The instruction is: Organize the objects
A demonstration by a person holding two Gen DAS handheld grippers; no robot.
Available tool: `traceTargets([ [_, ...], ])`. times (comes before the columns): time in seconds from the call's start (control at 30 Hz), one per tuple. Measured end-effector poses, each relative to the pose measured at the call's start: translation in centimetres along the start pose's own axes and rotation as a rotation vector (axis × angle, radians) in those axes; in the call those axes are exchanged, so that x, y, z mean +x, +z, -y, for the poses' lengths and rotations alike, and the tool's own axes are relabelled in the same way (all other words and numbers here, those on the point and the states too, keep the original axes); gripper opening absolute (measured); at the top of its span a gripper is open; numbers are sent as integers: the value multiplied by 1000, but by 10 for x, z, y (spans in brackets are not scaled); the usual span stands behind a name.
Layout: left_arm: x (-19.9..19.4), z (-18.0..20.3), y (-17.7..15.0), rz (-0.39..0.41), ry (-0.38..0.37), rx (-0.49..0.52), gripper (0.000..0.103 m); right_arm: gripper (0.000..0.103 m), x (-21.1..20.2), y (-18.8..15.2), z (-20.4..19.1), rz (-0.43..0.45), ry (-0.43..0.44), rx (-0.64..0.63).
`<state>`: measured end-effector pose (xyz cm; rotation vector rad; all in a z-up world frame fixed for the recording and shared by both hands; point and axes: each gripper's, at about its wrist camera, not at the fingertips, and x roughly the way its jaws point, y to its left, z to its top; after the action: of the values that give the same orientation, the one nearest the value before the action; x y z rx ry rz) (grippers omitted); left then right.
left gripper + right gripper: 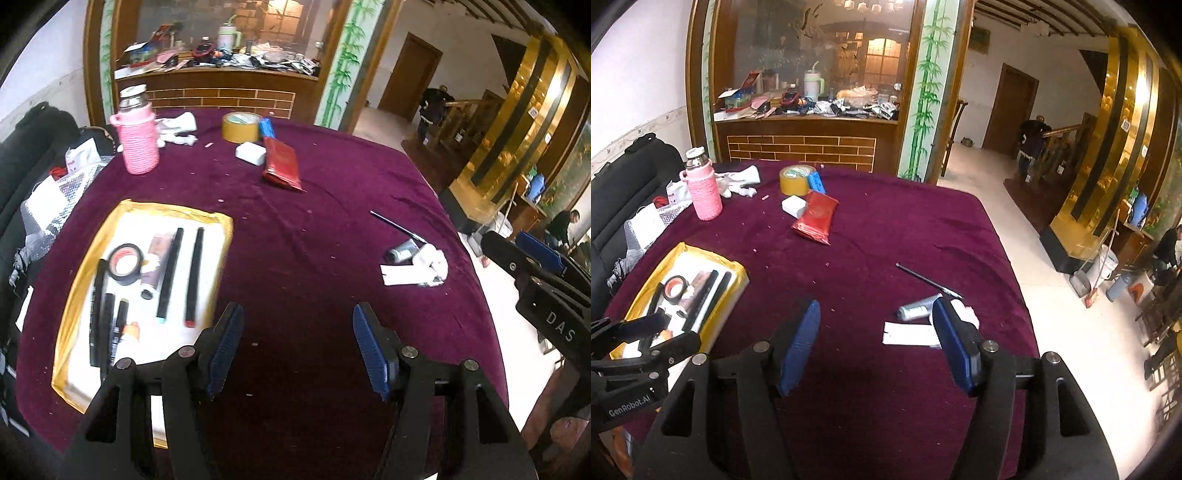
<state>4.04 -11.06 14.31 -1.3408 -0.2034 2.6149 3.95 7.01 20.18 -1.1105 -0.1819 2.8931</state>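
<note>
Yellow-rimmed tray holds pens, tape roll (black); silver tube outside.

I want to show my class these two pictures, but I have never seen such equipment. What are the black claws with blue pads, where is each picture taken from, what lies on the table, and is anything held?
The claws are two hand-held grippers; a person carries one in each hand. Each has a camera looking along its fingers. One picture looks out over the left gripper, the other over the right gripper. Both stand open above the purple table, holding nothing. On it lie a yellow-edged tray of pens and black tape, a pink bottle, yellow tape, a red packet, a loose pen, a grey tube and white paper.
</note>
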Motion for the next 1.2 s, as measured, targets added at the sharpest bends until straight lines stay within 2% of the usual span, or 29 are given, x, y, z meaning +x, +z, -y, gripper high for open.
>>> traceTargets([
  [0.43,17,57,0,-26,26,12,55,63,14,-7,54,-10,8,-2],
  [0.8,36,80,2,-65,29,16,55,63,34,-11,79,-44,13,9],
  [1.2,53,93,7,-101,23,36,55,63,53,-10,90,-78,7,20],
])
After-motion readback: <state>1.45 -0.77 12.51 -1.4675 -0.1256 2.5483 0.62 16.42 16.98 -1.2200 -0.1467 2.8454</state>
